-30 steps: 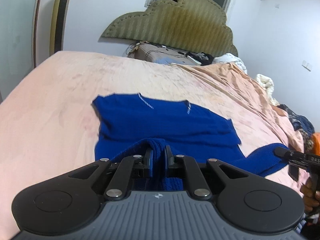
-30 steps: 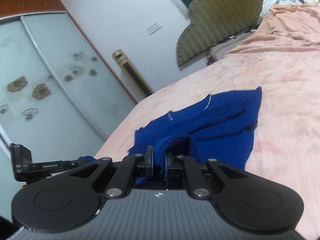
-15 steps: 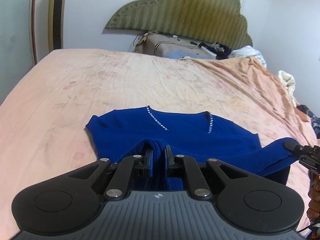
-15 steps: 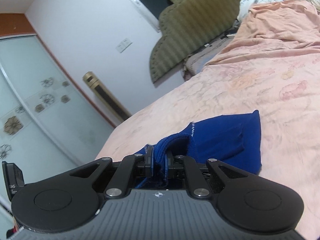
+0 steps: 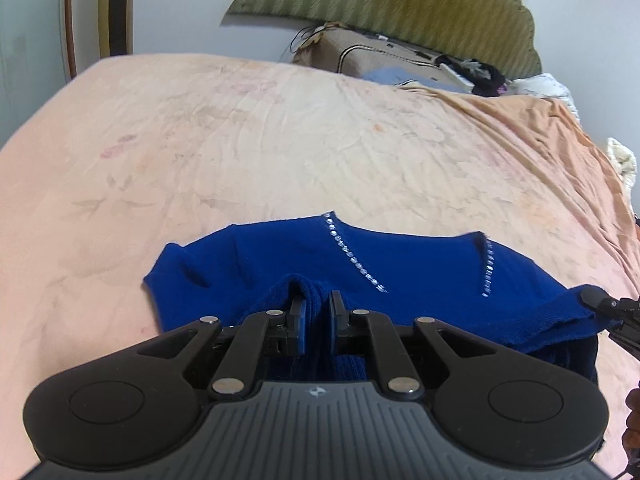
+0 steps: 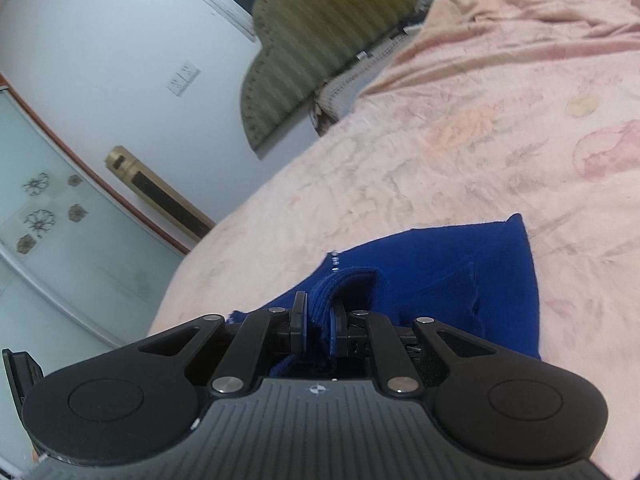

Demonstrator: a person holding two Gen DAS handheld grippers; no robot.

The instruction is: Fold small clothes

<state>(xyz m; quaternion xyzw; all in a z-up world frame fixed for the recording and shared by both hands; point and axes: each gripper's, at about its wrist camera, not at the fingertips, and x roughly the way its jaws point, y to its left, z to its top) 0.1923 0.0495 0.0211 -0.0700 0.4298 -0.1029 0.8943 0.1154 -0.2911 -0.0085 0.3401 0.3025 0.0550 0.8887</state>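
A small blue knit top [image 5: 400, 276] with rhinestone lines at its neck lies on a pink bed sheet [image 5: 280, 140]. My left gripper [image 5: 316, 308] is shut on a ribbed fold of its near edge, held over the top's body. In the right wrist view my right gripper [image 6: 318, 312] is shut on another ribbed fold of the same blue top [image 6: 460, 280]. The right gripper's tip [image 5: 600, 304] shows at the right edge of the left wrist view, with cloth stretched to it.
A green padded headboard [image 5: 400, 4] stands at the far end. A beige case [image 5: 380, 60] and dark clutter [image 5: 480, 72] lie by it. White bedding [image 5: 620, 160] is bunched at the right. A glass wardrobe door [image 6: 60, 220] lies to the left.
Both grippers carried the held hem forward toward the neckline and sank. More of the top's lower part is now covered and the headboard looks closer.
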